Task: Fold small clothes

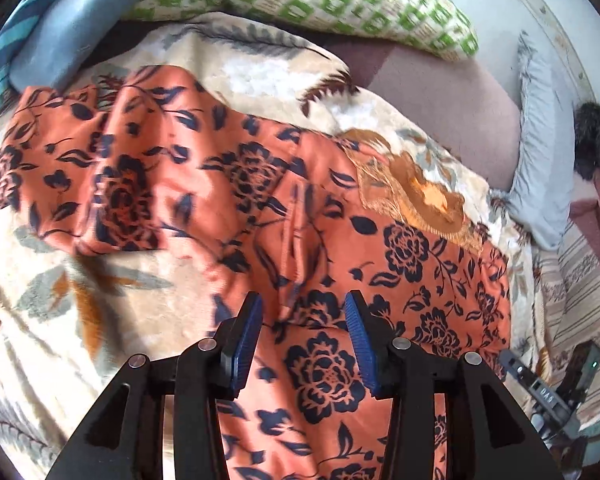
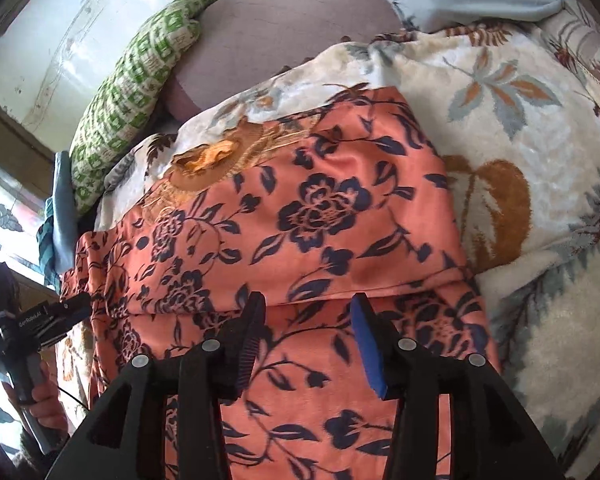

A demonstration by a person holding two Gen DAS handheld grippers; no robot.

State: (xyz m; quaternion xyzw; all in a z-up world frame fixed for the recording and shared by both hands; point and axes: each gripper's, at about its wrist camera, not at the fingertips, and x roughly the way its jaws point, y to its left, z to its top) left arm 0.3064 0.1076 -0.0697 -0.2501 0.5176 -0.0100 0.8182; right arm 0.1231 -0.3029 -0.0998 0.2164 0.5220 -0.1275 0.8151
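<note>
Two tongs: left gripper (image 1: 302, 304) and right gripper (image 2: 308, 304) wide, empty | orange floral garment (image 2: 320, 220) beneath both | left unit's label blurred, roughly "GenRobot.AI"

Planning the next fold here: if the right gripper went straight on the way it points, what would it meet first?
Most likely the orange garment with dark blue flowers, near its folded edge. The right gripper is open with nothing between its jaws; depth is hard to judge.

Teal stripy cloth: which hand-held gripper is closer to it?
Left. The left hand-held gripper sits just below the teal stripy cloth; the right hand-held gripper is far across the orange garment.
</note>
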